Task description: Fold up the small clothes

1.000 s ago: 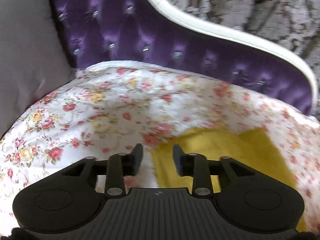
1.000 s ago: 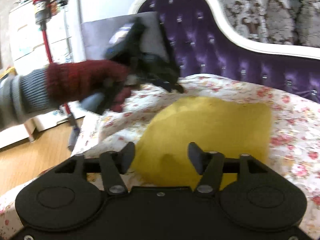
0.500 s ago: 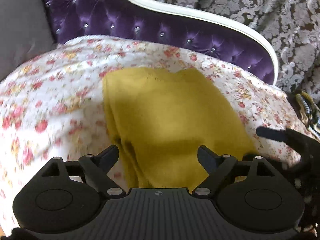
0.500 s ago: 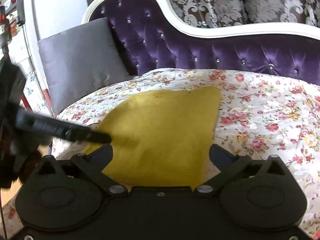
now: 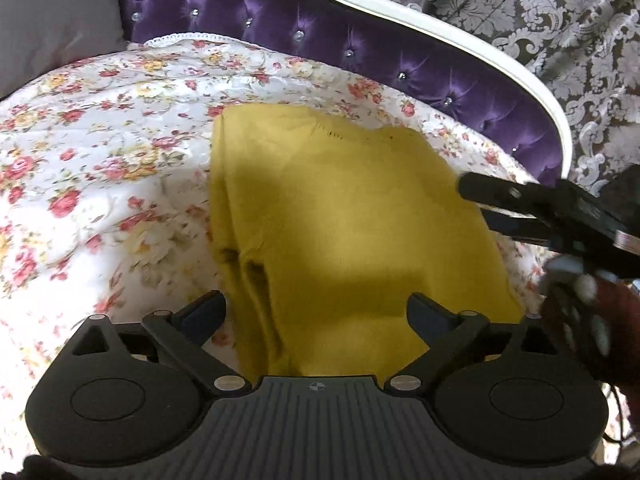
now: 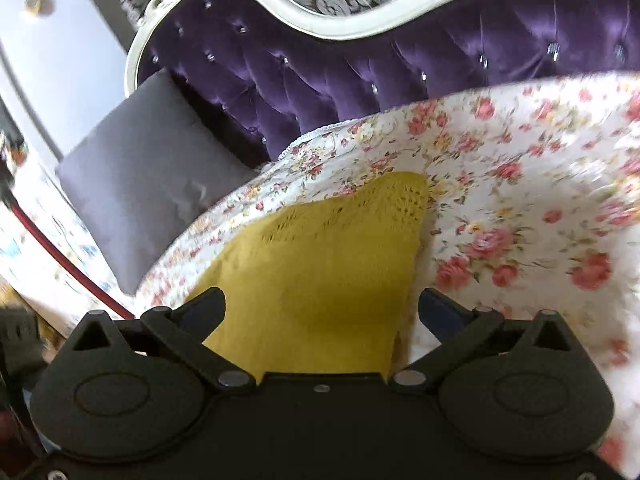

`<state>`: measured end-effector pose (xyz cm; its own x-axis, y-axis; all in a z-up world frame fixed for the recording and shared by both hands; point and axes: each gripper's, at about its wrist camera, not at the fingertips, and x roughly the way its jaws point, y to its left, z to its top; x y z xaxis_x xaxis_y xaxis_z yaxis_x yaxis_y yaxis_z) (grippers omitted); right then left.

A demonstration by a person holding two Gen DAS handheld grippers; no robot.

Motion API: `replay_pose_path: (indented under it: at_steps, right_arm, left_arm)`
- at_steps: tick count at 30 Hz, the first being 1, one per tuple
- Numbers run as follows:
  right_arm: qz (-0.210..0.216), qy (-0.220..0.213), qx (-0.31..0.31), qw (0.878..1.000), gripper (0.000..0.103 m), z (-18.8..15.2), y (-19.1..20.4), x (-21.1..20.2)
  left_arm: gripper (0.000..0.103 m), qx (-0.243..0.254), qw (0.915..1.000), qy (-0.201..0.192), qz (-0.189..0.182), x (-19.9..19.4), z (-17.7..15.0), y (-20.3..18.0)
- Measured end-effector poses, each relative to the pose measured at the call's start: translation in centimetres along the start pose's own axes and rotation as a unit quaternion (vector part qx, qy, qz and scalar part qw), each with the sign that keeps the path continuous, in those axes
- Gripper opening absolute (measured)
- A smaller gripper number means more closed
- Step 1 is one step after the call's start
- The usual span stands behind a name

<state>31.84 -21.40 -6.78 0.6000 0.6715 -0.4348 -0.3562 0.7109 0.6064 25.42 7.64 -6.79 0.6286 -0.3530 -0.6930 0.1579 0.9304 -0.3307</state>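
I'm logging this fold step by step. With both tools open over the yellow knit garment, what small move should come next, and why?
Probably lower the left tool onto the near edge of the yellow knit garment and close on it. Both tools are open and hold nothing, the right tool also over that edge, and the garment lies flat, partly folded, on the floral bedspread, so another fold seems due.

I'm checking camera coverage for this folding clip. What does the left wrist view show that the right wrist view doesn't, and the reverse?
Only the left wrist view shows the other claw, the right claw, reaching in over the yellow garment from the right.

Only the right wrist view shows the whole grey cushion and the red tube at the left.

Both show the yellow garment, the floral cover, the purple tufted backrest, and their own claw open: left claw.
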Motion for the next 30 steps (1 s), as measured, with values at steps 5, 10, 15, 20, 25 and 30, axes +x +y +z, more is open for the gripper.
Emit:
replay_pose_path:
  at_steps: [5, 10, 15, 20, 25, 30]
  right_arm:
    - [0.058, 0.005, 0.042, 0.997, 0.103, 0.7, -1.9, 2.6]
    - [0.101, 0.008, 0.045, 0.994, 0.103, 1.4, -2.2, 4.2]
    - [0.086, 0.012, 0.049, 0.995, 0.095, 1.5, -1.7, 4.2]
    - [0.032, 0.024, 0.035, 0.999, 0.04, 1.2, -0.9, 3.5]
    - [-0.007, 0.021, 0.036, 0.999, 0.038, 0.1, 0.2, 0.0]
    - [-0.049, 0.045, 0.02, 0.998, 0.038, -3.2, 1.7, -5.0]
  left_arm:
    - [0.098, 0.0, 0.9997, -0.001, -0.024, 1.0, 0.6, -0.2]
    - [0.095, -0.007, 0.9991, -0.009, -0.041, 1.6, 1.0, -0.2]
    - [0.044, -0.029, 0.9988, -0.01, -0.038, 1.2, 1.0, 0.2]
    - [0.024, -0.031, 0.9981, 0.0, -0.052, 0.5, 1.2, 0.2]
    - [0.023, -0.042, 0.9944, 0.021, -0.095, -1.6, 0.6, -0.8]
    - [0.023, -0.04, 0.9875, 0.065, -0.138, -4.4, -2.7, -3.0]
